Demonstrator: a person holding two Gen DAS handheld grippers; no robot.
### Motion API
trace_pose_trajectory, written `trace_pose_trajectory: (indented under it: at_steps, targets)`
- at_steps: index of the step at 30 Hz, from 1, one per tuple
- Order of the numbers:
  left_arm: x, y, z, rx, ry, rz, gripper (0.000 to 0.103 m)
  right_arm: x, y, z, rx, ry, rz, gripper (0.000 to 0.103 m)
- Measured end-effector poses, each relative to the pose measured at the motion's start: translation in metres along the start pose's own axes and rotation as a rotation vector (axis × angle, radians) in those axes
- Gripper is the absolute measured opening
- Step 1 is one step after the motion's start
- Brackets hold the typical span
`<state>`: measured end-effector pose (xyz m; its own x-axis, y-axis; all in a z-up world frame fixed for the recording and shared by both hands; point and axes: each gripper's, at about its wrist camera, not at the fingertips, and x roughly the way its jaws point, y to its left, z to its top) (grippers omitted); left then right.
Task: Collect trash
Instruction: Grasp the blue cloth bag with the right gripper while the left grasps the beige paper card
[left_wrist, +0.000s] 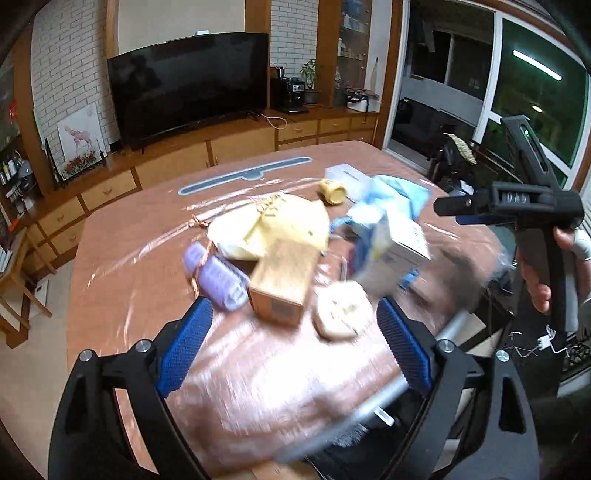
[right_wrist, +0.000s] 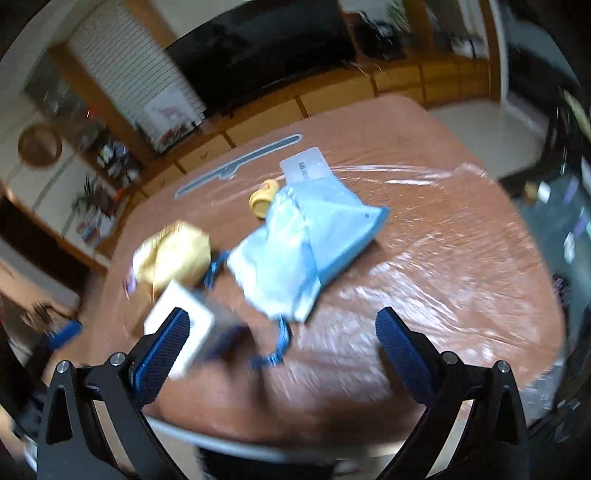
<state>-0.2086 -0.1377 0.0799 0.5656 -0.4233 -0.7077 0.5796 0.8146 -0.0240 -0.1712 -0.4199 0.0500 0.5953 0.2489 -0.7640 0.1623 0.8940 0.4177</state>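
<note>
Left wrist view: the left gripper (left_wrist: 293, 341) has its jaws spread wide with nothing between the blue pads (left_wrist: 184, 350); they touch nothing and hang above the near part of the brown table (left_wrist: 110, 258), which is covered in clear plastic film. The trash lies in one cluster ahead of and between the fingers, apart from them: one brown cardboard box (left_wrist: 284, 280) on the centre line, one lilac ribbed item (left_wrist: 218, 277) just left of it, one round pale piece (left_wrist: 341, 310) just right of it and nearest the right pad, one yellow bag (left_wrist: 280, 225) behind the box, one white carton (left_wrist: 395, 251) to the right, one light blue bag (left_wrist: 391, 195) further back, one small yellow cup (left_wrist: 332, 191) and one white flat box (left_wrist: 345, 177) at the far side. Motion blur hides finer detail. The right gripper (left_wrist: 458, 212) shows at the right edge, held by a hand (left_wrist: 543, 273); its jaw state cannot be read from this side-on angle. Right wrist view: the right gripper (right_wrist: 282, 336) is released, its pads (right_wrist: 164, 350) wide apart and empty. The white carton (right_wrist: 181, 325) sits just behind the left pad; contact cannot be judged through the blur. The light blue bag (right_wrist: 310, 243) lies ahead between the fingers, well clear, with the yellow bag (right_wrist: 177, 254) to its left and the yellow cup (right_wrist: 263, 199) and white flat box (right_wrist: 304, 168) beyond.
</note>
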Motion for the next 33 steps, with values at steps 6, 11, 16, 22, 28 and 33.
trace_pose_trajectory:
  at_steps: [6,11,16,22,28,33]
  targets:
    - [0.035,0.009,0.017,0.013,0.038,0.012,0.092,0.055,-0.018,0.027,0.207,0.081,0.048,0.099]
    - [0.055,0.011,0.022,0.043,0.060,0.025,0.092,0.083,-0.021,0.039,0.257,0.098,0.022,0.099]
    - [0.069,0.014,0.022,0.051,0.088,0.001,0.092,0.102,-0.008,0.053,0.192,0.093,-0.038,0.099]
    - [0.074,0.011,0.021,0.084,0.090,-0.025,0.085,0.114,0.007,0.059,0.129,0.090,-0.092,0.098]
    - [0.081,0.012,0.020,0.063,0.116,-0.079,0.054,0.120,0.016,0.065,0.074,0.079,-0.100,0.075]
    - [0.078,0.018,0.017,0.029,0.115,-0.097,0.048,0.112,0.000,0.063,0.119,0.075,-0.041,0.061]
